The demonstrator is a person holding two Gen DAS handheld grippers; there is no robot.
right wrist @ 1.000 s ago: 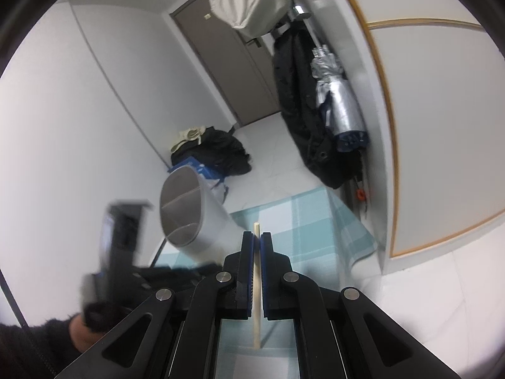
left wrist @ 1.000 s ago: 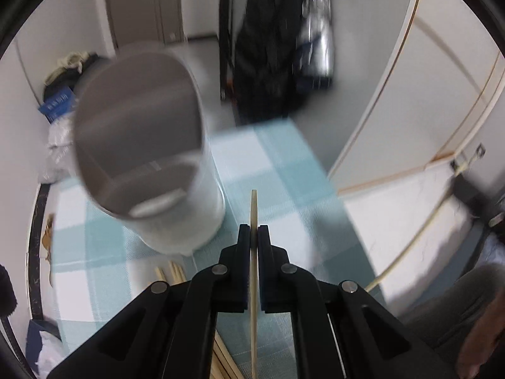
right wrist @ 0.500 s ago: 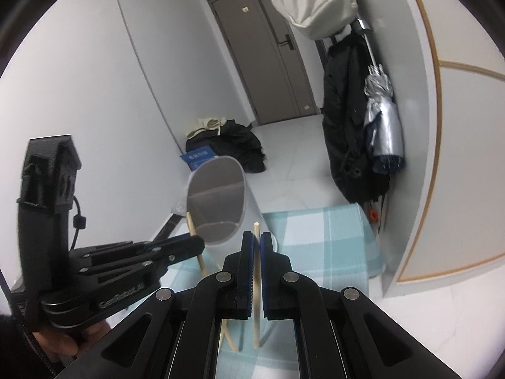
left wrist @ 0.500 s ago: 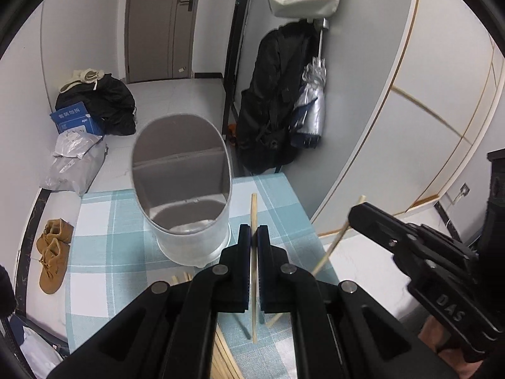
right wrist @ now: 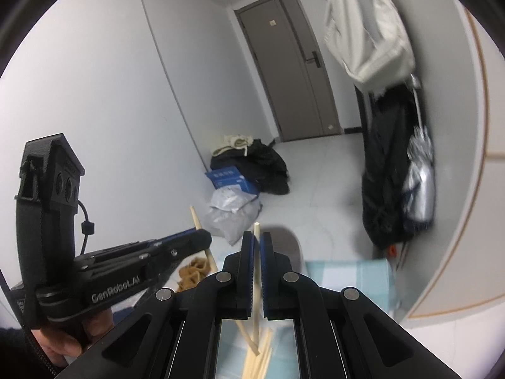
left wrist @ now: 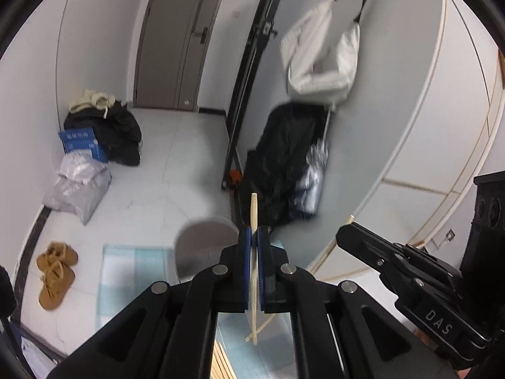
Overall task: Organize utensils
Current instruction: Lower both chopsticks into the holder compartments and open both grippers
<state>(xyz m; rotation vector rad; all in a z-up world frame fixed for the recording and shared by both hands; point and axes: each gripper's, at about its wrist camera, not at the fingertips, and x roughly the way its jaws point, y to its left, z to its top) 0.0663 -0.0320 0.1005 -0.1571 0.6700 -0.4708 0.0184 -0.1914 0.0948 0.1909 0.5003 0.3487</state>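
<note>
each gripper was clamped on a single wooden chopstick: the left gripper (left wrist: 253, 237) had its blue pads tight on a pale chopstick (left wrist: 253, 211) that stuck out past the fingertips and hung below them, and the right gripper (right wrist: 257, 243) pinched its own chopstick (right wrist: 256, 284) the same way. in the right wrist view the left gripper's chopstick slanted through its jaws, its lower end down among the loose ones. nearest, under both grippers, more chopsticks (right wrist: 257, 364) lay in a loose bundle on the blue checked cloth (right wrist: 347, 278) of the table, so by my reading the sorting was only partly done: two sticks were lifted, neither was yet in anything, and several waited. just beyond the fingertips stood the grey cylindrical holder (left wrist: 202, 246), near the cloth's far edge; it was blurred, and i could not tell whether anything was inside. farther off, on the floor, sat a pair of brown shoes (left wrist: 55, 273), a grey bag (left wrist: 77, 184) and a blue box (left wrist: 80, 142).
</note>
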